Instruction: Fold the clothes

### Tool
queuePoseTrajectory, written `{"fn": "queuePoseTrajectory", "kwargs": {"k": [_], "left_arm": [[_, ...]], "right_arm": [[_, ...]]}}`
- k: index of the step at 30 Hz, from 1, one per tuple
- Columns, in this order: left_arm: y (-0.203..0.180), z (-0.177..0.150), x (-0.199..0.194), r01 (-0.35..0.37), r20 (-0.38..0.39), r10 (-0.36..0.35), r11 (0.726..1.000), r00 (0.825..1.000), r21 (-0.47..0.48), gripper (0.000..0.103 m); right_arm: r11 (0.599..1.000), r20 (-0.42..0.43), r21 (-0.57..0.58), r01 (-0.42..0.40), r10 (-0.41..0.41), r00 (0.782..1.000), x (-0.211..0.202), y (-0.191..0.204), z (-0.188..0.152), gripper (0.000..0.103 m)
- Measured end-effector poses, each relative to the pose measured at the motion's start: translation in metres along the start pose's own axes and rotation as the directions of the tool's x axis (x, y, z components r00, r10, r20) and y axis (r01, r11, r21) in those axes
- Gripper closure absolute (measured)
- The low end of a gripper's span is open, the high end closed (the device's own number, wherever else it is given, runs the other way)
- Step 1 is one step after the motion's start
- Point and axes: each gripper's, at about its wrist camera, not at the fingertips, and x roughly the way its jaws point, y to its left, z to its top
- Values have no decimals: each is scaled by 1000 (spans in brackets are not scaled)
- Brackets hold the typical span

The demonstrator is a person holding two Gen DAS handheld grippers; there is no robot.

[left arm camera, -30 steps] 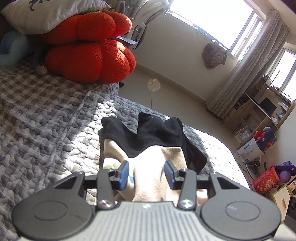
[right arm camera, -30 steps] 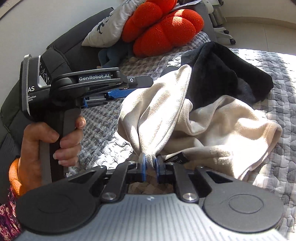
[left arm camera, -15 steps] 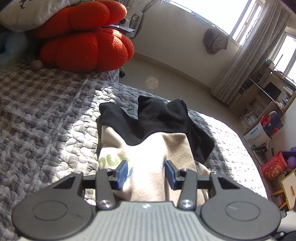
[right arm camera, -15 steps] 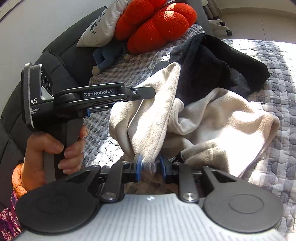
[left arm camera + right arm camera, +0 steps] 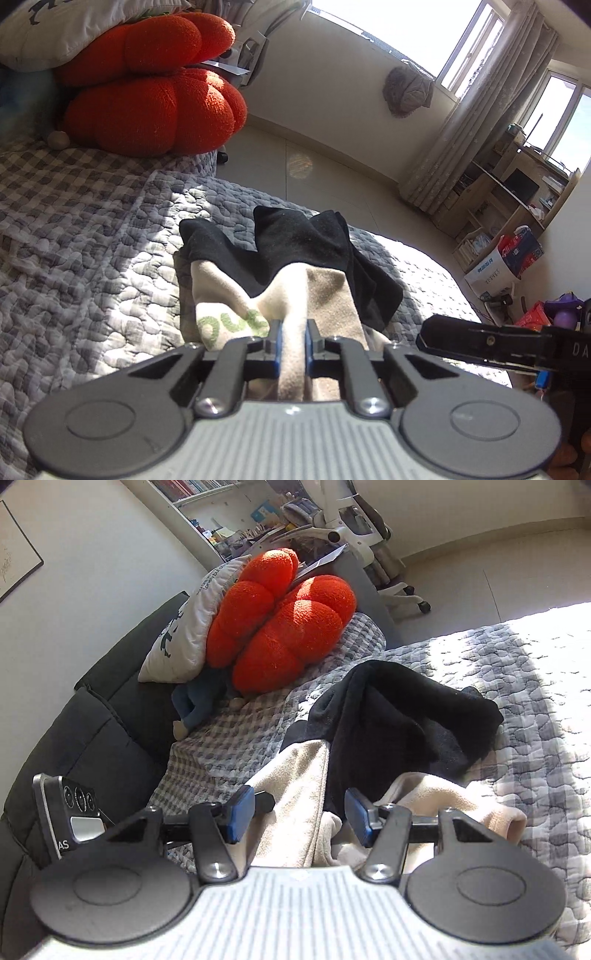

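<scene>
The left gripper (image 5: pixel 293 341) has just been closing, and its two blue pads now pinch a raised fold of the cream fleece garment (image 5: pixel 321 295) between them. This fold goes up and away from the fingers to the black soft garment (image 5: pixel 306 243), which lies over the far end of the cream one. To the left of the left fingers, green letters show on the cream cloth. Both garments lie on the grey checked quilted bedcover (image 5: pixel 92 251), beyond the fingertips.

The right gripper (image 5: pixel 299 812) has just been opening. Its blue pads (image 5: pixel 240 814) stand well apart, and a strip of the cream fleece garment (image 5: pixel 295 794) passes between them without touching either pad. The black soft garment (image 5: pixel 399 723) is just beyond the right fingertip and covers part of the cream cloth. Far beyond the fingers, on the left, two round orange plush cushions (image 5: pixel 284 627) lean against a white printed pillow (image 5: pixel 188 627). In the left wrist view, the right gripper's dark body (image 5: pixel 517 347) appears to the right of the left fingers.
</scene>
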Motion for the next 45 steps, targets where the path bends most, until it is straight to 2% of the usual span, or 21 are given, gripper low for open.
{"fn": "queuePoseTrajectory", "kwargs": {"k": [7, 13, 15, 16, 17, 18, 20, 22, 24, 27, 36, 40, 45], "left_arm": [[-14, -5, -2, 173, -20, -172, 982, 985, 74, 95], [-36, -14, -1, 261, -73, -251, 945, 965, 195, 95], [-43, -18, 1, 278, -94, -263, 929, 960, 243, 95], [-46, -20, 1, 275, -100, -258, 924, 961, 266, 94], [-48, -21, 2, 264, -99, -246, 923, 964, 281, 94], [-48, -20, 2, 253, -97, -235, 925, 967, 283, 94], [-44, -18, 3, 238, -88, -223, 932, 971, 273, 88], [-39, -14, -4, 251, -57, -245, 933, 968, 256, 62], [-35, -10, -11, 265, -21, -268, 932, 963, 246, 50], [-32, -8, -14, 256, 5, -265, 937, 964, 239, 46], [-22, -4, -6, 204, 15, -210, 962, 978, 181, 41], [-22, -2, -6, 225, 22, -232, 959, 972, 175, 40], [-25, -1, -11, 278, 30, -288, 945, 957, 175, 40]], "right_arm": [[996, 22, 92, -5, 3, 1000, 12, -12, 13, 44], [996, 19, 92, 6, -8, 1000, 18, -11, 16, 44], [997, 2, 68, 27, -28, 1000, 23, -9, 14, 49], [998, -8, 55, 39, -39, 999, 26, -7, 12, 62], [997, -16, 32, 68, -68, 998, 30, -5, 11, 83], [995, -22, 10, 97, -96, 995, 33, -2, 9, 87], [992, 10, -15, 129, -129, 992, 30, 1, 8, 89], [992, 58, -18, 126, -124, 991, 20, 2, 10, 89], [992, 116, -22, 121, -117, 986, 7, 3, 14, 90], [993, 190, -18, 121, -115, 975, -11, 1, 19, 90], [987, 307, 67, 146, -159, 938, -51, -24, 32, 90], [982, 340, 100, 160, -184, 922, -65, -36, 37, 90], [971, 356, 134, 199, -235, 905, -74, -50, 38, 90]]}}
